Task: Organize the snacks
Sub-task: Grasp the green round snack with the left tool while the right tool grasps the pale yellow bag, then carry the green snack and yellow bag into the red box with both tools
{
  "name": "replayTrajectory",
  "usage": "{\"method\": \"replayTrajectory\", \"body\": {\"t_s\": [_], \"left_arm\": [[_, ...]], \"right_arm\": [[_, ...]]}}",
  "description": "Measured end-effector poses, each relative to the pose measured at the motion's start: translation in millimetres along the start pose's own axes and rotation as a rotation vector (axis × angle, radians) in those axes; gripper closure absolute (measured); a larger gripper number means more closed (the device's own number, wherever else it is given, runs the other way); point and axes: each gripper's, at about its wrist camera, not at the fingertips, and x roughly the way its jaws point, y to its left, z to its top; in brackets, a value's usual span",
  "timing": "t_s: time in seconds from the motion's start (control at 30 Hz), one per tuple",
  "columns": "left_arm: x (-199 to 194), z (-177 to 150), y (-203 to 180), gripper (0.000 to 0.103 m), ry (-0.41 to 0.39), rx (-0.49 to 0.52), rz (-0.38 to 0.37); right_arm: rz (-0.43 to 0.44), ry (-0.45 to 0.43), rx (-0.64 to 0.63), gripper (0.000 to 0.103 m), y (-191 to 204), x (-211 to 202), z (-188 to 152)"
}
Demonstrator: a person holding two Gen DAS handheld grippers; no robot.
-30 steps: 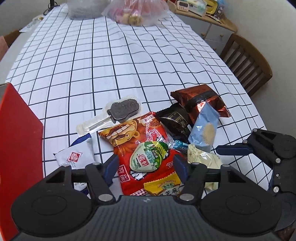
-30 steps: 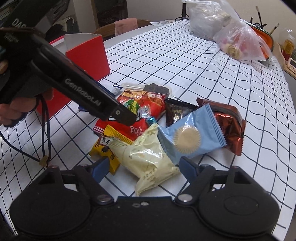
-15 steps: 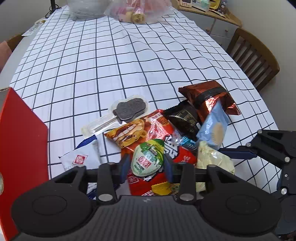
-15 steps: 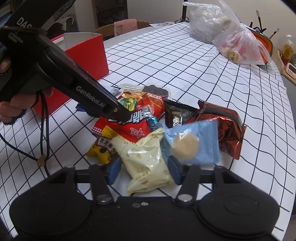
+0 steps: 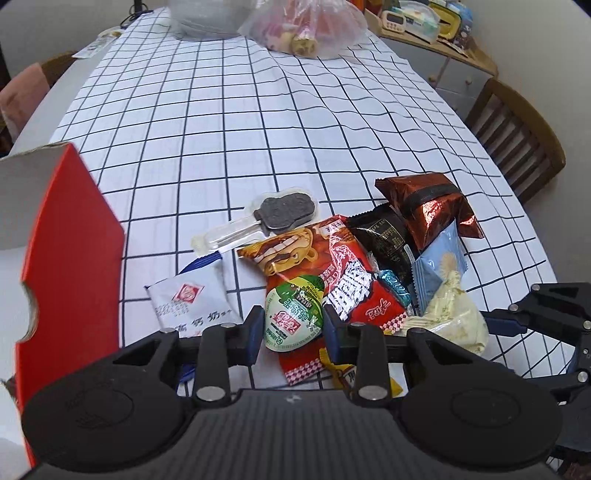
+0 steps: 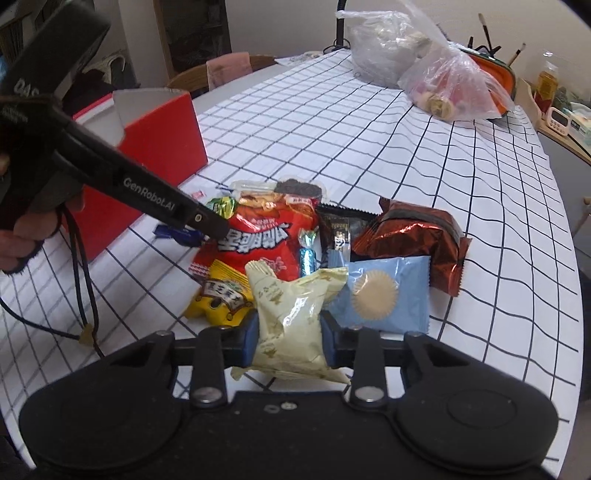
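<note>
Snack packets lie in a heap on the checked tablecloth. My left gripper [image 5: 293,328] is shut on a round green packet [image 5: 291,310] that sits on top of a red snack bag [image 5: 347,280]. My right gripper [image 6: 289,334] has its jaws closing on a cream packet [image 6: 291,310], with both pads touching its sides. A light blue packet [image 6: 380,291], a brown foil packet [image 6: 413,236], a black packet [image 6: 340,229] and a yellow packet [image 6: 218,295] surround it. An open red box [image 5: 70,258] stands to the left.
A wrapped cookie on a stick [image 5: 284,212] and a white sachet [image 5: 192,299] lie beside the heap. Two plastic bags [image 5: 306,26] sit at the table's far end. A wooden chair [image 5: 517,136] stands past the right edge, and a hand holds the left gripper's handle.
Both grippers' jaws have drawn in, the left onto the green packet and the right onto the cream packet. The light blue packet shifted to lie flat on the right.
</note>
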Motion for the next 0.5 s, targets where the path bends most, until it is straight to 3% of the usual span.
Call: {"method": "replayTrajectory", "body": {"t_s": [0.5], "left_arm": [[-70.3, -16.4, 20.9, 0.07, -0.074, -0.069, -0.008]], "right_arm": [[0.012, -0.071, 0.033, 0.071, 41.5, -51.0, 26.5]]}}
